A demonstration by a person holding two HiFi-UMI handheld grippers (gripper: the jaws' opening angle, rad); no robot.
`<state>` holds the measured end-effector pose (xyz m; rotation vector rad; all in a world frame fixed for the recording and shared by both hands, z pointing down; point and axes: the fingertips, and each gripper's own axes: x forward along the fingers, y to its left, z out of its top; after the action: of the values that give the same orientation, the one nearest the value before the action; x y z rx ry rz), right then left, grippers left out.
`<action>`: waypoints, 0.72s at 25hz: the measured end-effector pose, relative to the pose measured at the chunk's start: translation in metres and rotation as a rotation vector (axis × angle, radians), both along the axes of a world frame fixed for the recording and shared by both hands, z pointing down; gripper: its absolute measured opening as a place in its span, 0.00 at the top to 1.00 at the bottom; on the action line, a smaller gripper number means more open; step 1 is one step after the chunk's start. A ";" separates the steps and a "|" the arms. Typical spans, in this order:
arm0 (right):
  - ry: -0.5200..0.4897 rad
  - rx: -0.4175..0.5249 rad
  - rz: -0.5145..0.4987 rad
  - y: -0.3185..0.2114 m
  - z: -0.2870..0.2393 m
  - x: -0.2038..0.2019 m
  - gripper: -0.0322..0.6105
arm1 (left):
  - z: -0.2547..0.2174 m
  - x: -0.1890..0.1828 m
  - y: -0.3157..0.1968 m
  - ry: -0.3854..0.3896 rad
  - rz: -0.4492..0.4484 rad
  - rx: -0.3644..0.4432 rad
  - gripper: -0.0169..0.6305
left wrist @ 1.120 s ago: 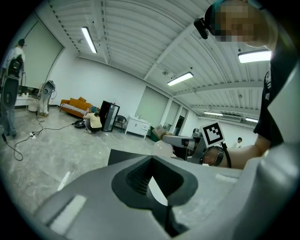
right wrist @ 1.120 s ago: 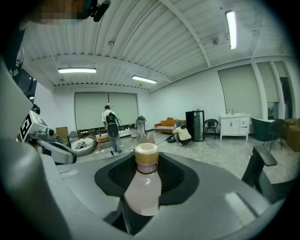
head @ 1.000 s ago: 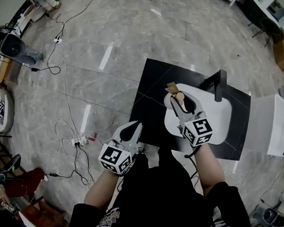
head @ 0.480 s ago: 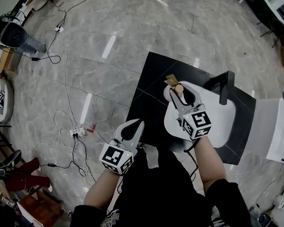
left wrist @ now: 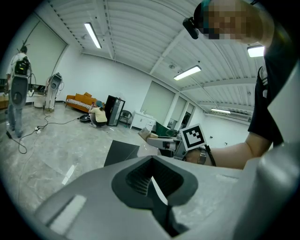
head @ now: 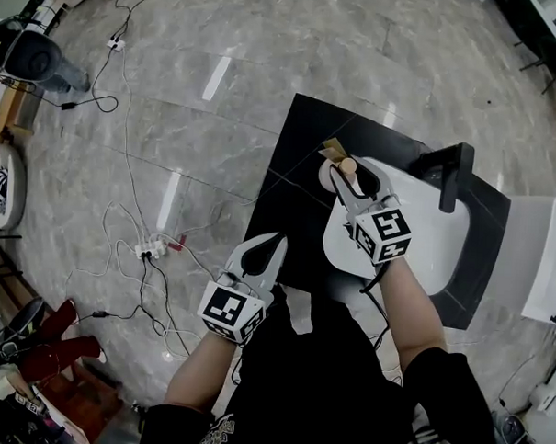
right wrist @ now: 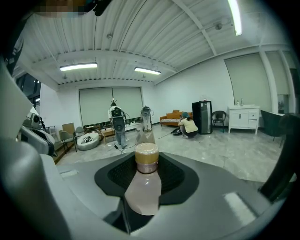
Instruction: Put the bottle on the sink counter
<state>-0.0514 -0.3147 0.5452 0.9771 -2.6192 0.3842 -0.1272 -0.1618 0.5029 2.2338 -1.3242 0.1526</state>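
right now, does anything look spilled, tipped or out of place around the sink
Nothing stands out. The capped bottle sits clamped in the right gripper at the left edge of the white sink, and no spill shows on the black counter. The left gripper is shut and empty. Only loose cables trail across the floor.

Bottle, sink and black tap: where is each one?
bottle (right wrist: 143, 190), right gripper view, on its pale body.
sink (head: 438, 244), head view, on its bare white basin.
black tap (head: 452, 183), head view, on its upright post.

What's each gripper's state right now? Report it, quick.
Left gripper: shut, nothing between its jaws.
Right gripper: shut on the bottle.
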 end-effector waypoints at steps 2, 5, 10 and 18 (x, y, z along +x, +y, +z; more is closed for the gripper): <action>0.002 -0.009 -0.003 -0.010 0.004 -0.007 0.69 | 0.002 -0.004 -0.006 0.004 -0.001 -0.012 0.97; 0.003 -0.015 -0.004 -0.015 0.016 -0.008 0.69 | 0.013 0.000 -0.007 0.006 -0.001 -0.023 0.97; 0.017 -0.016 -0.016 -0.023 0.031 -0.012 0.69 | 0.022 0.000 -0.008 0.012 -0.008 -0.031 0.97; 0.016 -0.008 -0.016 -0.029 0.042 -0.009 0.69 | 0.030 0.005 -0.005 0.010 -0.025 -0.029 0.97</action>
<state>-0.0601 -0.3434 0.5873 0.9518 -2.6078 0.3816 -0.1222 -0.1668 0.5325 2.1897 -1.3357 0.1500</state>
